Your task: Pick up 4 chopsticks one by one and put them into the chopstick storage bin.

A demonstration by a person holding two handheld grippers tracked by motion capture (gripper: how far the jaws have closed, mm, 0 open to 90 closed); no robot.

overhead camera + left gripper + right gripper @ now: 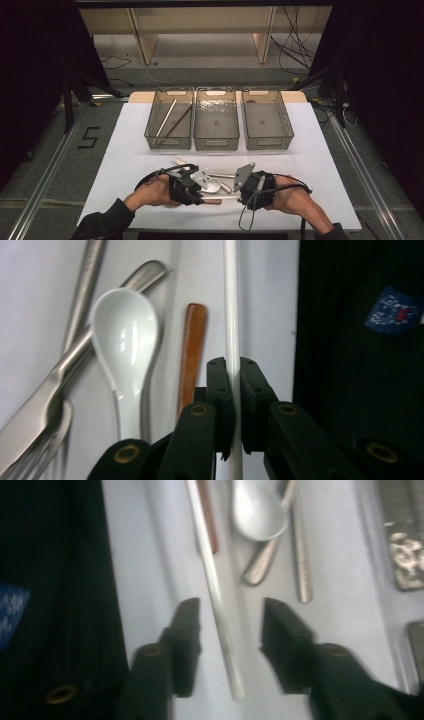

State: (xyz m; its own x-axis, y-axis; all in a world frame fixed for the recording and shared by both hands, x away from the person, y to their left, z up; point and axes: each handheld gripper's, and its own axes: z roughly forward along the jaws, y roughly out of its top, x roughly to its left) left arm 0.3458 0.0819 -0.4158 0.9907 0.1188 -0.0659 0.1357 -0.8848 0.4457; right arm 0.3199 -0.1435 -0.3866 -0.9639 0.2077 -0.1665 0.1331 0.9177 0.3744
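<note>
A thin white chopstick (223, 198) lies across the white table top near the front edge, between my two grippers. My left gripper (231, 375) is shut on the white chopstick (231, 315), whose shaft runs straight up between the pads. My right gripper (230, 612) stands open around the other end of the chopstick (210, 575), and its pads are clear of it. In the high view the left gripper (189, 188) and right gripper (251, 190) face each other. Beside the chopstick lie a white ceramic spoon (127, 340), a brown wooden stick (192, 350) and a metal fork (37, 437).
Three clear bins stand in a row at the back: the left bin (150, 131) holds two chopsticks, while the middle bin (216, 145) and right bin (266, 145) look bare. Metal cutlery handles (301, 555) lie near the spoon (257, 510). Dark cloth with a blue patch (395, 310) borders the table's front.
</note>
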